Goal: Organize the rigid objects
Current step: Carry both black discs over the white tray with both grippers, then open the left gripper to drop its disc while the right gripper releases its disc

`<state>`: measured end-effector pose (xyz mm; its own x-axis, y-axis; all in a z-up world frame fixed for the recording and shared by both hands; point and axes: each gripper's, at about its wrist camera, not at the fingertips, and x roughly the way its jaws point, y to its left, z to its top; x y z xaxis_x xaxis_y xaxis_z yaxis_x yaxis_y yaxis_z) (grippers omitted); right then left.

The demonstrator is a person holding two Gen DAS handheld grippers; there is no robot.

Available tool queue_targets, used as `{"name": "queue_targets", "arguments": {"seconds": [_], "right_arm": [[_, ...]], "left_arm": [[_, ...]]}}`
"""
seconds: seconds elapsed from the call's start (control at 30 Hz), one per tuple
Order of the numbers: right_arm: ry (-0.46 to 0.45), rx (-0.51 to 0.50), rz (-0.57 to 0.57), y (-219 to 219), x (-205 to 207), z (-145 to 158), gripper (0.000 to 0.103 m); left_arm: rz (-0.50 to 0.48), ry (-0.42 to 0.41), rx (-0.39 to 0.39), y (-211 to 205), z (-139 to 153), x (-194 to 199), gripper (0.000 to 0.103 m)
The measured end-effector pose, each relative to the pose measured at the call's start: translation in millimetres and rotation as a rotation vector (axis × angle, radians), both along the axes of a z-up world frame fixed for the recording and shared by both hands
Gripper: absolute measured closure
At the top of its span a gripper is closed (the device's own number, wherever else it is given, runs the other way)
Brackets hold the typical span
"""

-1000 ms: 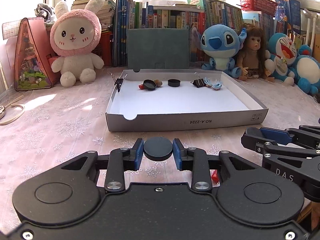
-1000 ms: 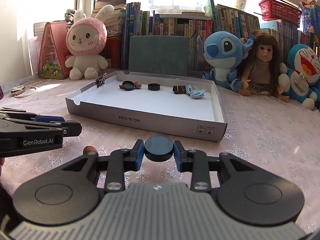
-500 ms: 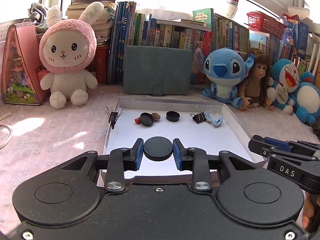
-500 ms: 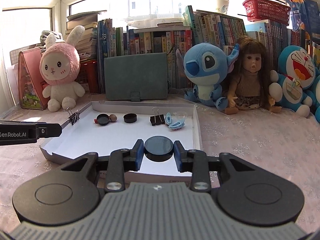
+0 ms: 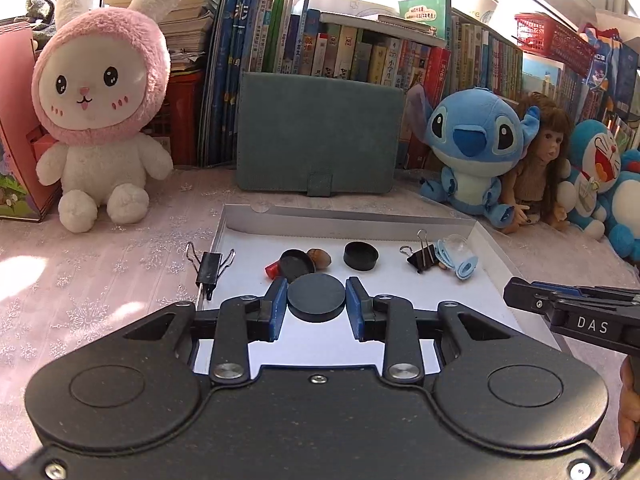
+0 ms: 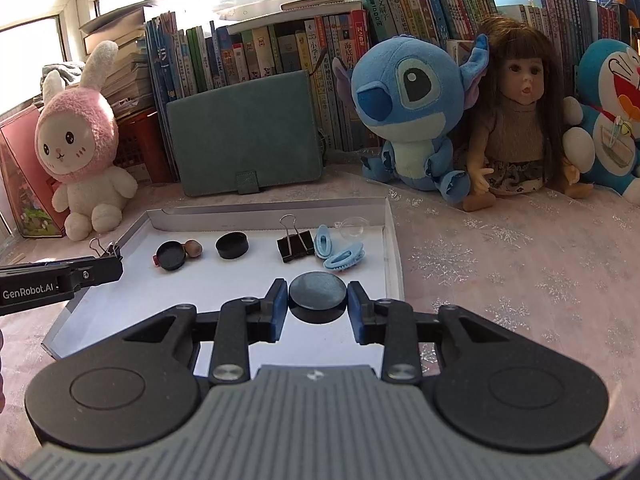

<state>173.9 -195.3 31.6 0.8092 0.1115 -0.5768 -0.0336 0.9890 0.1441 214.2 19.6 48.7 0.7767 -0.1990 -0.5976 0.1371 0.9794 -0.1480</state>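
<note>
A black round lid [image 5: 316, 298] sits clamped between the blue pads of the left gripper [image 5: 316, 308], held above the near part of the shallow white cardboard tray [image 5: 486, 240]. A second black round lid [image 6: 317, 296] is pinched the same way by the right gripper [image 6: 317, 307], over the tray's near right side, close to its right wall [image 6: 393, 248]. On the tray floor, along the far side, lie an upturned black lid [image 6: 171, 255] with a brown nut [image 6: 193, 248] touching it and a small red piece [image 5: 272, 270] at its left edge, then a black cap [image 6: 232, 245], a black binder clip [image 6: 295, 243], two light-blue hair clips [image 6: 340, 257] and a clear glass globe [image 6: 354, 227]. Another binder clip [image 5: 210, 268] grips the tray's left wall. Beyond the tray stands a grey-green folio case [image 5: 318, 136], with a pink bunny plush [image 5: 100, 120] to the left, a blue Stitch plush [image 6: 412, 120] and a doll [image 6: 516, 116] to the right, and books [image 5: 340, 52] behind.
</note>
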Motion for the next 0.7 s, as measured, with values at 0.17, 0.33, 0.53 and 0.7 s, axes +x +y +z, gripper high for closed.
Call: {"name": "queue_targets", "arguments": {"seconds": [0.17,0.33,0.53,0.7], "right_arm": [[0.075,0.051,0.001,-3,35,-6,0.065],[0.107,0.055,0.012,5,62,-11,0.065],[0.127,0.040,0.017,14,79,-18,0.065],[0.144,0.024,0.002,16,87,-25,0.065]], "left_arm": [[0.055,0.098,0.000,1,-15,35,0.073],[0.083,0.133,0.001,2,-27,54,0.073],[0.085,0.142,0.043,-2,-37,66,0.073],[0.086,0.137,0.054,-4,-42,71,0.073]]}}
